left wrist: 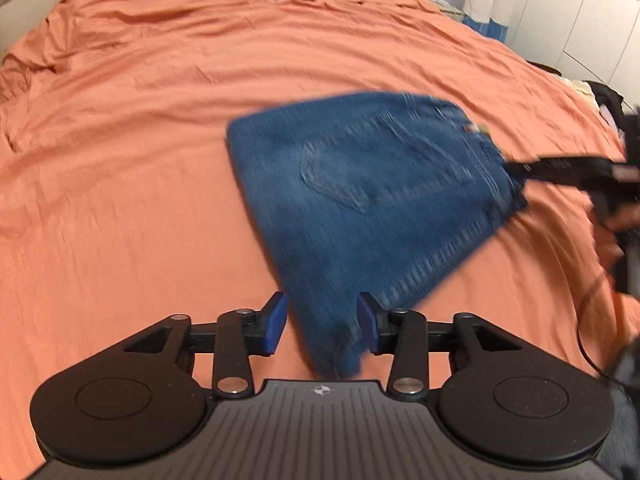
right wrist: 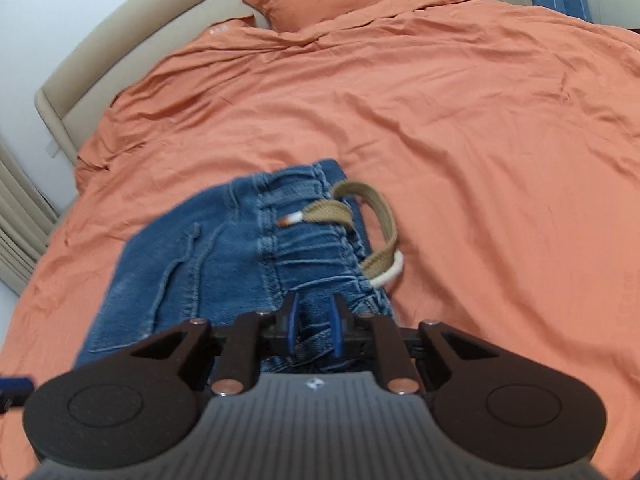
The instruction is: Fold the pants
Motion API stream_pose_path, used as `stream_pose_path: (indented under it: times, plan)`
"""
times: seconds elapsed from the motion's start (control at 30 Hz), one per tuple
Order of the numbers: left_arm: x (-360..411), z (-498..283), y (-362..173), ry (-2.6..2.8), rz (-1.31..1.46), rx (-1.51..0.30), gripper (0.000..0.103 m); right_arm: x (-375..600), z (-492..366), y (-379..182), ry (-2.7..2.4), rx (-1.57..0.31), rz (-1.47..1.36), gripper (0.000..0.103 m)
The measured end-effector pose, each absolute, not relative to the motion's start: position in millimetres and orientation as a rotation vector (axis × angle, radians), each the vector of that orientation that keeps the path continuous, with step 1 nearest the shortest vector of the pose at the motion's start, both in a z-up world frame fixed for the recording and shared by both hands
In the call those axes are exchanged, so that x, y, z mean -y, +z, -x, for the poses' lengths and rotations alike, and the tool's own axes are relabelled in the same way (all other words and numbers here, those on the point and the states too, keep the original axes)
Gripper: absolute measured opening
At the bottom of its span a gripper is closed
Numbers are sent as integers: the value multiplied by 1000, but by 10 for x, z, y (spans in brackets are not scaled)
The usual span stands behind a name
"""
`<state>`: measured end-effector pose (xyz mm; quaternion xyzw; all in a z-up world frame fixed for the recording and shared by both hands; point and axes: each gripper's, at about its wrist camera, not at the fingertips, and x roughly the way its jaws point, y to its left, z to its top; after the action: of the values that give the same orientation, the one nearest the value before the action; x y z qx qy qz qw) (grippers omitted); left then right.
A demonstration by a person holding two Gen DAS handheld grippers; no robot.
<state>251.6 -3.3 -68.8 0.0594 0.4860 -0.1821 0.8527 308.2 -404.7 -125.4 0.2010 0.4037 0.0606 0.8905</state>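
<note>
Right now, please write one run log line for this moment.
left tongs: open, around jeans corner | right tongs: shut on waistband | jeans folded on orange bed cover

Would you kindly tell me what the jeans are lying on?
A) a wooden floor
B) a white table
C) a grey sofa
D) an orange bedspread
D: the folded jeans rest on the orange bedspread, which covers the whole bed in both views.
</note>
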Motion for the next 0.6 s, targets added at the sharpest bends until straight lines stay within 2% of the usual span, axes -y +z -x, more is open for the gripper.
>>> stream_pose_path:
  times: [0.1, 0.23, 0.27, 0.37, 0.43, 0.6]
  plan:
    - [91, -2371, -881, -373, -140, -1032, 57, 4050, -3099, -1322, 124, -829, -419, 5]
    - [141, -2322, -1099, -298, -155, -1000, 55, 4056, -3088, -1324, 133, -817, -414, 5]
    - [131, -2357, -1124, -279, -141, -990, 53, 4055, -3085, -1330, 137, -814, -409, 5]
    - [115, -2491, -1173, -263, -51, -1005, 34, 4066, -3071, -1348, 143, -809, -410, 5]
    - [234, -2527, -1176, -242, -120, -1002, 21, 4078, -3073, -1357, 144, -808, -420, 5]
    - [534, -2332, -1048, -259, -500, -930, 17, 4076, -3079, -1378, 144, -809, -411, 3]
